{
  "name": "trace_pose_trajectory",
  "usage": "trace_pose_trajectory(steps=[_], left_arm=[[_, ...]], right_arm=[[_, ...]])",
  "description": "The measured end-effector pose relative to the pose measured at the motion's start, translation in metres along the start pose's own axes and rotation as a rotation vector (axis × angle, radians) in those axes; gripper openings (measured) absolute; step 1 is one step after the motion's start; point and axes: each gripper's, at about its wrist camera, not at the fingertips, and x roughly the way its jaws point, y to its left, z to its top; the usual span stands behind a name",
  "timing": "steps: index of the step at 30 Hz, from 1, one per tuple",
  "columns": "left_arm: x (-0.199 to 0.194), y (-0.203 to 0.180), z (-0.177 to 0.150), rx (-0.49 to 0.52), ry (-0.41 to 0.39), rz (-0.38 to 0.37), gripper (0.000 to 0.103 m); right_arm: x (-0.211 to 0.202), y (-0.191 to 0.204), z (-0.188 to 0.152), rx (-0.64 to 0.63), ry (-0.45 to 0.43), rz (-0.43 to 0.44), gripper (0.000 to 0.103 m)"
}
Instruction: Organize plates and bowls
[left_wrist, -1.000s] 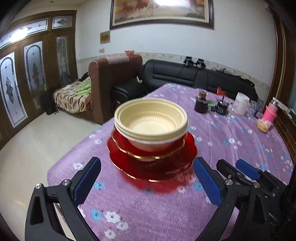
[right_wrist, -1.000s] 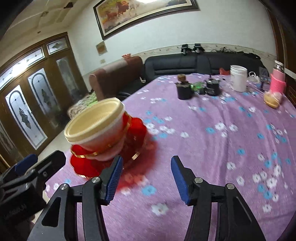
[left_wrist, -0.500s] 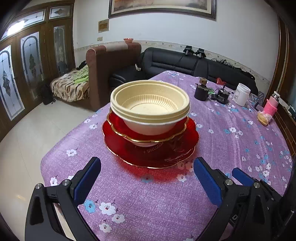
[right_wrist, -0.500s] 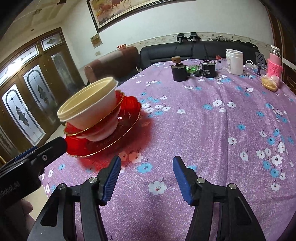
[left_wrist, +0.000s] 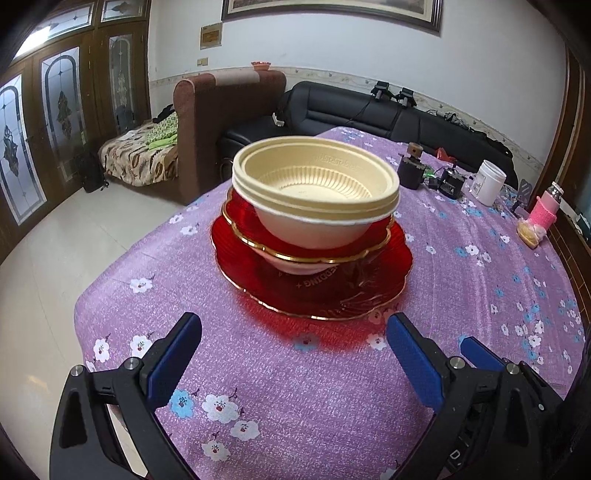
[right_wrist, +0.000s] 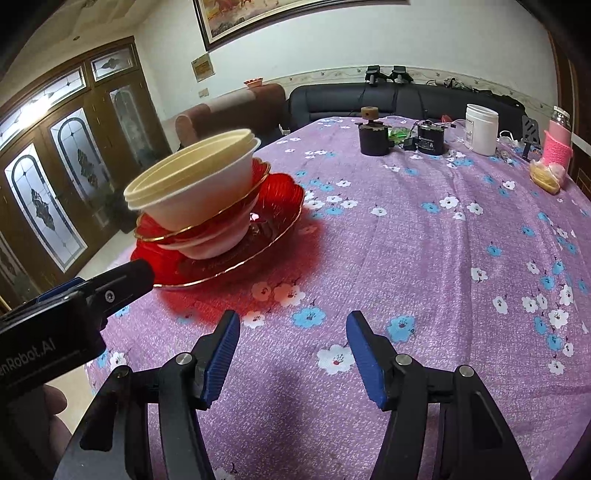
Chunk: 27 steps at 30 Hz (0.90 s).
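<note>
A stack stands near the left edge of the purple flowered table (left_wrist: 461, 295). At the bottom lies a large red plate (left_wrist: 369, 291), then a white bowl (left_wrist: 295, 264), a smaller gold-rimmed red plate (left_wrist: 236, 218), and nested cream bowls (left_wrist: 317, 184) on top. My left gripper (left_wrist: 293, 347) is open just short of the large plate, its jaws spread about as wide as the plate, nothing between them. My right gripper (right_wrist: 293, 343) is open over bare cloth, to the right of the stack (right_wrist: 199, 184) and apart from it. The left gripper's body (right_wrist: 110, 291) shows beside the large red plate (right_wrist: 280, 199).
At the far end of the table stand a black pot (right_wrist: 373, 136), a black jar (right_wrist: 430, 138), a white tub (right_wrist: 480, 129), a pink bottle (right_wrist: 557, 142) and a bag of snacks (right_wrist: 546, 173). The table's rounded edge (left_wrist: 110, 295) drops to the tiled floor on the left. Sofas stand behind.
Both grippers have sunk toward the table and come closer to the stack, which now looks larger and sharper. The right jaws stand slightly wider.
</note>
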Motion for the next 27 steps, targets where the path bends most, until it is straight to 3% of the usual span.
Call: trace_pose_trajectory(steps=[7,19,23,27], left_arm=[[0.008,0.006,-0.008,-0.009,0.038,-0.013,0.1],[0.014,0.012,-0.014,-0.017,0.058,-0.01,0.1],[0.004,0.02,-0.013,-0.034,0.039,-0.017,0.1],[-0.039,0.037,-0.013,-0.039,-0.017,0.014,0.1]], right_arm=[[0.004,0.002,-0.006,-0.001,0.019,-0.032,0.067],[-0.003,0.008,-0.008,-0.033,-0.022,-0.083,0.068],[-0.006,0.01,-0.003,-0.043,0.002,-0.057,0.068],[-0.02,0.019,0.019,-0.127,0.022,0.025,0.068]])
